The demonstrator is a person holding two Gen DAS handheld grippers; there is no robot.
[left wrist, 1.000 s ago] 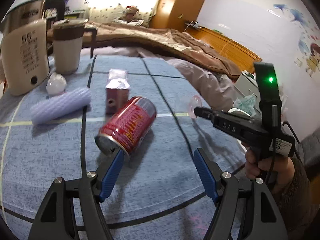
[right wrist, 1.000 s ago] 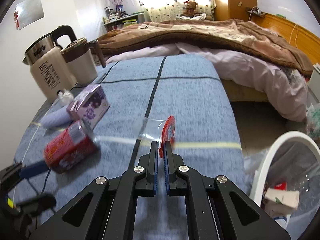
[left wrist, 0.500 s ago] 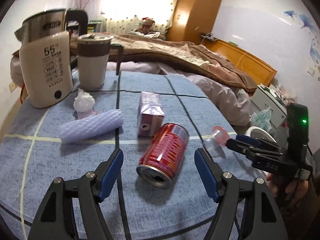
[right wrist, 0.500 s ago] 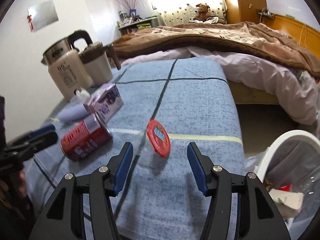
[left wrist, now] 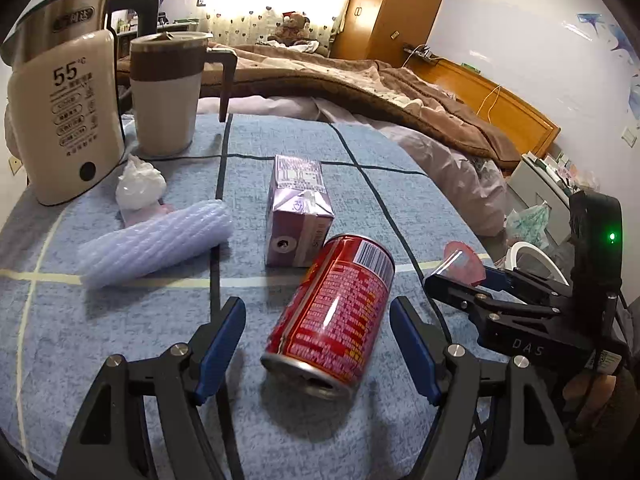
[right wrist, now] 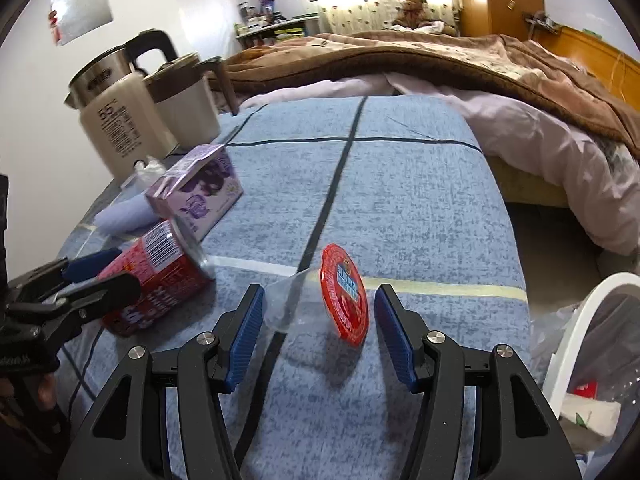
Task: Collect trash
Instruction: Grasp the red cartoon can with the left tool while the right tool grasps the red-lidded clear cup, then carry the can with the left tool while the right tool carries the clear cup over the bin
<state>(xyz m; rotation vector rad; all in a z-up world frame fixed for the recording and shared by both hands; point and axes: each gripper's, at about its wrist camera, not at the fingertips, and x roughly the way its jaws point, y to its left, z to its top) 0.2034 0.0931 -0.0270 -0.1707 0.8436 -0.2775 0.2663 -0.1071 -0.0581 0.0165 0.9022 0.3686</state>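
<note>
My right gripper has just sprung wide around the clear red-lidded cup lying on the blue cloth, and my left gripper, also wide, now straddles the red can, neither apparently gripped yet.
</note>
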